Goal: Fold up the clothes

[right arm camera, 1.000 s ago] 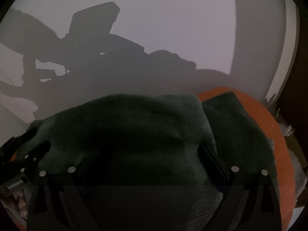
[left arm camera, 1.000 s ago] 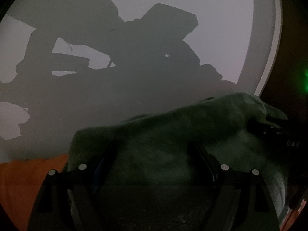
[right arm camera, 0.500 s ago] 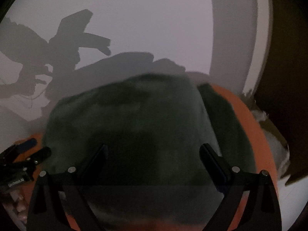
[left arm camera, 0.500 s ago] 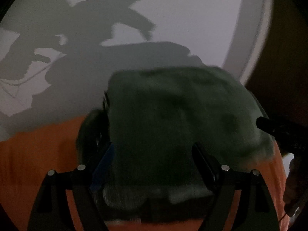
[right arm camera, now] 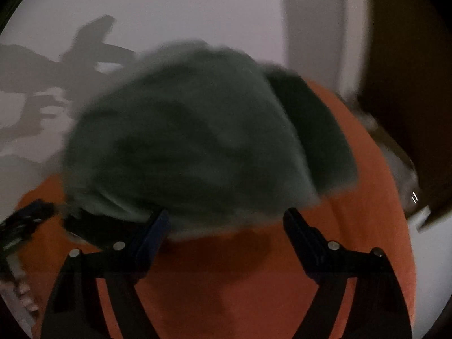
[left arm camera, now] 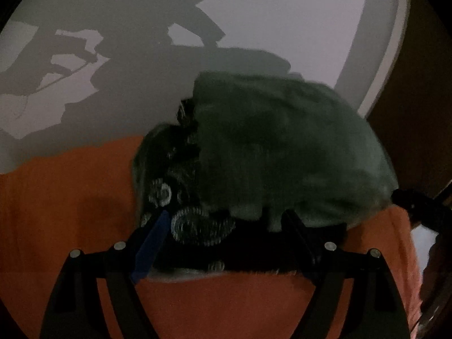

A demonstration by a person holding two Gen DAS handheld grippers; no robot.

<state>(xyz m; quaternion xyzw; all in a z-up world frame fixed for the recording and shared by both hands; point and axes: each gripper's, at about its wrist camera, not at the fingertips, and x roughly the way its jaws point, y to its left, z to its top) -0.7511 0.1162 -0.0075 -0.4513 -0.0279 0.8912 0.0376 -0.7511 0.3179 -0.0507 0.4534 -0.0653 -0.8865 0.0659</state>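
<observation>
Dark green garment (left arm camera: 282, 147) bunched in a doubled heap on an orange cloth (left arm camera: 70, 197) over the pale surface (left arm camera: 282, 22). Left hand-held gripper (left arm camera: 226, 223): fingers apart, the garment's near hem and a patterned dark layer lying between them at 6 o'clock. Right hand-held gripper (right arm camera: 226, 220): fingers apart, the hem just beyond the tips, nothing pinched. Risks, as judged: the top layer looks loose, so a drag could pull the fold askew; the flap at 2 o'clock (right arm camera: 310, 130) may slip out; a finger may snag the orange cloth.
</observation>
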